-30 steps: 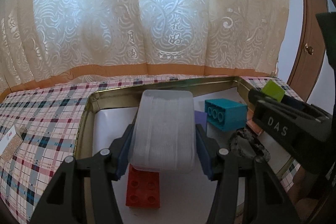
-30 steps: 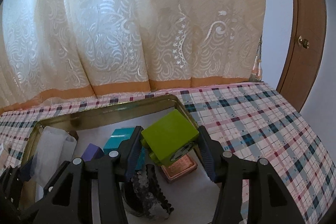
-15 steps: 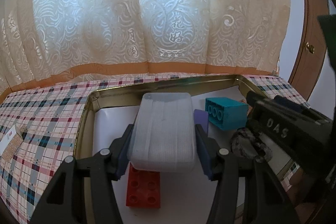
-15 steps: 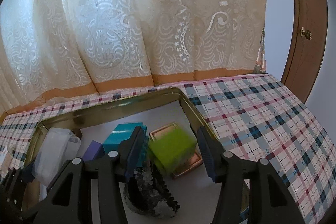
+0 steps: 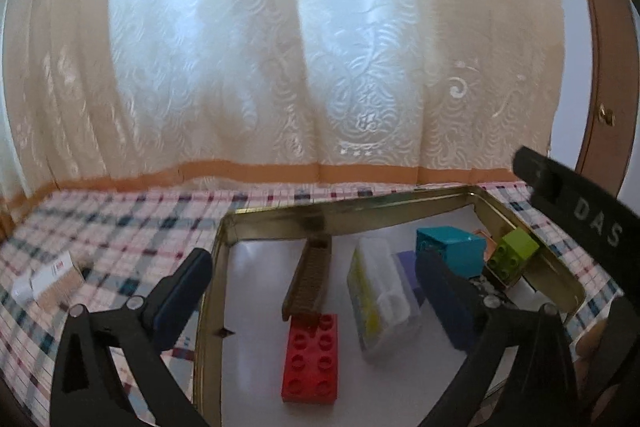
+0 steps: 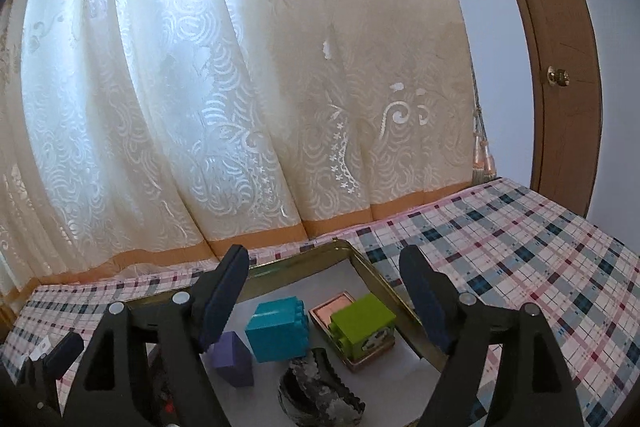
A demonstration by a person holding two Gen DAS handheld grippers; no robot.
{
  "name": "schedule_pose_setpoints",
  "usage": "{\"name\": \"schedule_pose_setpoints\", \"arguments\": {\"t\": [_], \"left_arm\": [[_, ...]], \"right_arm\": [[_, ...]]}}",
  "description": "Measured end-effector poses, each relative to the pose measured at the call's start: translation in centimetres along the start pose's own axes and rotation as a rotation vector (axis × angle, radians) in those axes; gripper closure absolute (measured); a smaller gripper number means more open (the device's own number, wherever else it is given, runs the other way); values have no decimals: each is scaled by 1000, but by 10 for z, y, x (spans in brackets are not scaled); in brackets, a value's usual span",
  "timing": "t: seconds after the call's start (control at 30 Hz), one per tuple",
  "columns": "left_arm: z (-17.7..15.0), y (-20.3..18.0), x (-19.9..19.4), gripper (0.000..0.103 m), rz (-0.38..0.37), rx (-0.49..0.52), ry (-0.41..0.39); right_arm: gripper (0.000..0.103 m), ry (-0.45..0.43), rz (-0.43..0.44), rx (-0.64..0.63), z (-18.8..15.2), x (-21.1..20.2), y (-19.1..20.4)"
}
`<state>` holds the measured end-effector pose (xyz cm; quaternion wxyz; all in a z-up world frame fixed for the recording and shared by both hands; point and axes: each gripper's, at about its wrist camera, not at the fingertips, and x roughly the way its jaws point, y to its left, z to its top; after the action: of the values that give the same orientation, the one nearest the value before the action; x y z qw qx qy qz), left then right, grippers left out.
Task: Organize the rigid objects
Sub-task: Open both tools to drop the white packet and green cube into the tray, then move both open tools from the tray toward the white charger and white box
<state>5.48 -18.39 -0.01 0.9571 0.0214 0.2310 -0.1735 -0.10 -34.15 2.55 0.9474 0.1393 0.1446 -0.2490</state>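
Observation:
A gold tin tray [image 5: 280, 223] lined in white sits on the plaid tablecloth. In it lie a clear plastic box [image 5: 382, 297], a red brick [image 5: 310, 359], a brown comb [image 5: 308, 275], a teal block [image 5: 450, 251] and a purple block [image 6: 232, 359]. A green block [image 6: 362, 323] rests on a small copper tin [image 6: 334, 309] by the tray's right wall. My left gripper [image 5: 316, 297] has its jaws opening wide; the clear box lies loose between them, touched by neither pad. My right gripper [image 6: 324, 299] is opening too, above the green block and apart from it.
A mottled hair claw [image 6: 320, 391] lies at the tray's near side. A small white carton [image 5: 44, 283] sits on the cloth left of the tray. A lace curtain hangs behind the table, and a wooden door [image 6: 560, 75] stands at the right. The right gripper's body [image 5: 580, 219] reaches over the tray's right rim.
Both grippers opened. The left let go of the clear box, which now lies in the tray. The right released the green block onto the copper tin and lifted away.

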Motion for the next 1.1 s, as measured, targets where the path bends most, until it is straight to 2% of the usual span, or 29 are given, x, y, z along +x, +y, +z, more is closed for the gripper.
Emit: {"name": "schedule_pose_setpoints", "arguments": {"t": [0.13, 0.3, 0.4, 0.57, 0.73, 0.9, 1.1], "left_arm": [[1, 8, -2, 0, 16, -38, -8], [6, 19, -15, 0, 33, -90, -53], [6, 30, -18, 0, 29, -124, -49], [2, 42, -24, 0, 76, -107, -40], [-1, 60, -30, 0, 113, -100, -47], [-3, 78, -36, 0, 172, -72, -67], [-4, 107, -38, 0, 217, -66, -70]], "right_arm": [[23, -13, 12, 8, -3, -1, 0], [23, -118, 55, 70, -8, -16, -4], [23, -125, 75, 38, -11, -19, 6], [23, -127, 86, -6, -14, -21, 18], [23, -124, 103, 15, -17, -24, 17], [23, -113, 171, 63, -23, -26, 19], [23, -139, 188, 10, -27, -33, 32]]}}
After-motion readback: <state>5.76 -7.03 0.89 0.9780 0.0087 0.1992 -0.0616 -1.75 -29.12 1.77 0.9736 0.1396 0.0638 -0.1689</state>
